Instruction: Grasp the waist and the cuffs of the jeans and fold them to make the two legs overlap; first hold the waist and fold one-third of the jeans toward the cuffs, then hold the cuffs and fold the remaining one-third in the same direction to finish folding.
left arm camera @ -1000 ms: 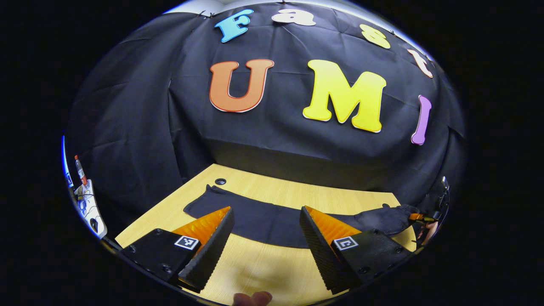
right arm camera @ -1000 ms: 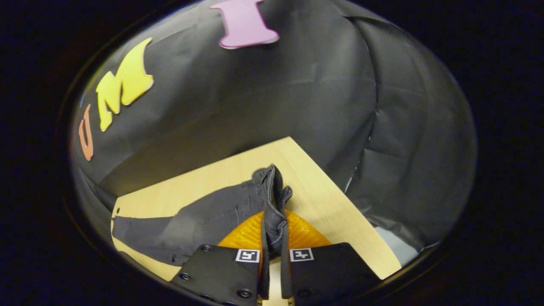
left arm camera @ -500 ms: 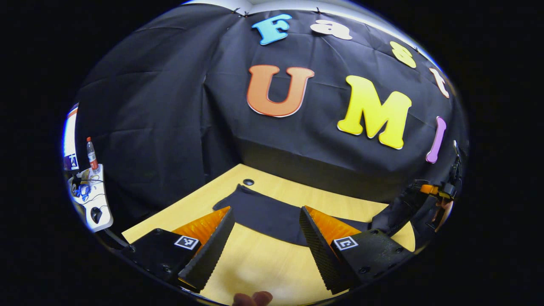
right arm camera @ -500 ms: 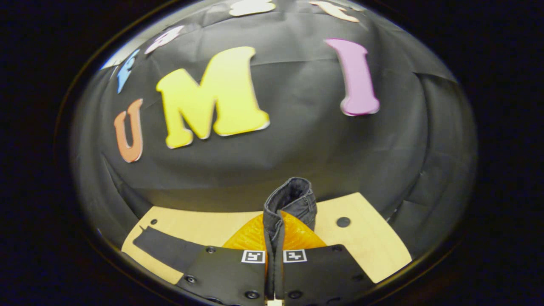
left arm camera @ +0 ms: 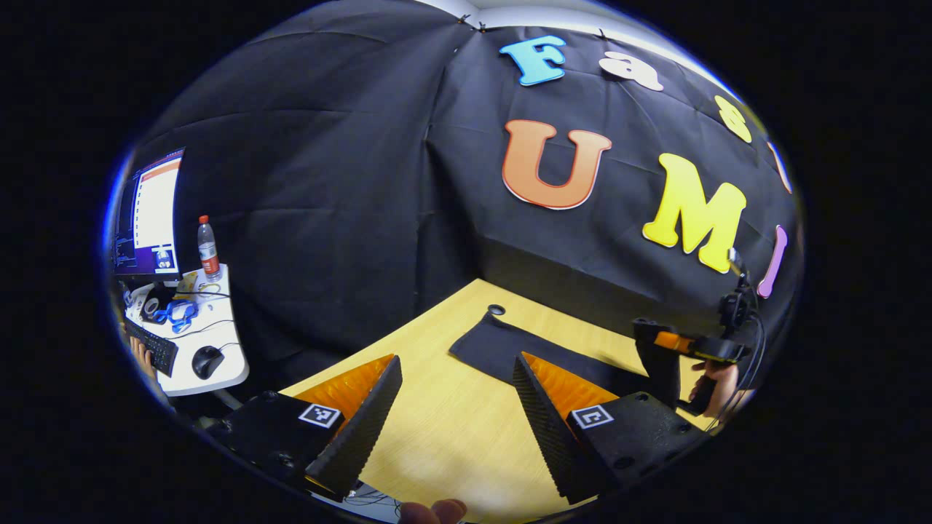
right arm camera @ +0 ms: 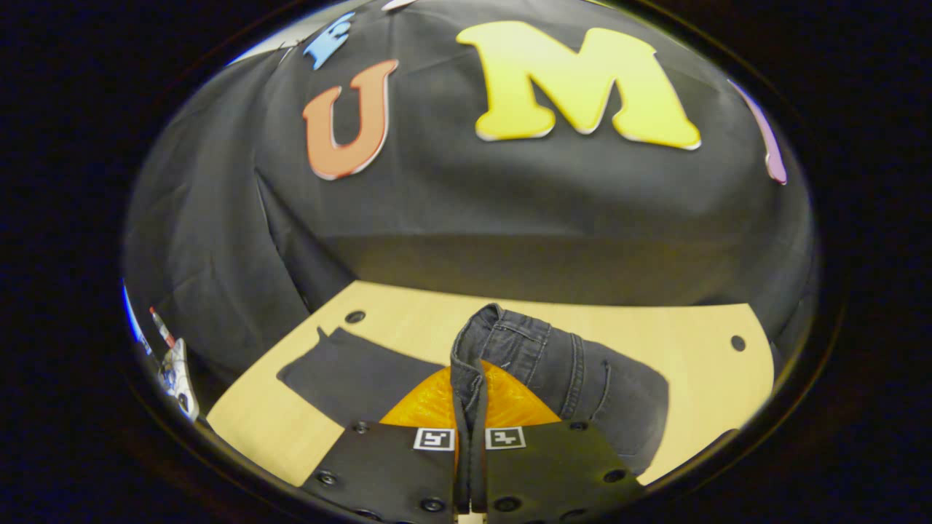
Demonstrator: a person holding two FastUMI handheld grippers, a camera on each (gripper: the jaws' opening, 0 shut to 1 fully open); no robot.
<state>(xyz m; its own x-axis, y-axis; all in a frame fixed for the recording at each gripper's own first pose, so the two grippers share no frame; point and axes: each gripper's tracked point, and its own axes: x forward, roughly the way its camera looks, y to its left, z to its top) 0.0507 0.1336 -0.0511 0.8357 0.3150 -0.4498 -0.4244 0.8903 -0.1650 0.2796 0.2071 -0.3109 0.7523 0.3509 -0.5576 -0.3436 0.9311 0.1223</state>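
Observation:
The dark grey jeans [right arm camera: 582, 378] lie on the light wooden table [right arm camera: 699, 349]. My right gripper [right arm camera: 470, 378] is shut on the waist, and the denim stands in a raised fold between its fingers. The waist part is doubled over the legs, while the cuff end [right arm camera: 342, 371] lies flat to the left. In the left gripper view the cuff end [left arm camera: 495, 348] lies just beyond my left gripper [left arm camera: 457, 364], which is open, holds nothing and hovers over bare table. The right gripper [left arm camera: 673, 346] and the hand [left arm camera: 717, 378] holding it appear at the far right there.
The table has small round holes near its back corners [right arm camera: 355, 316] [right arm camera: 737, 342]. A white side desk [left arm camera: 211, 349] stands left of the table, carrying a monitor [left arm camera: 149, 215], a bottle [left arm camera: 208, 249], a keyboard and a mouse. Black cloth walls close the back and sides.
The right gripper has lifted the waist and carried it over the legs toward the cuffs. The left gripper has swung left, still open, and the jeans now sit to its right.

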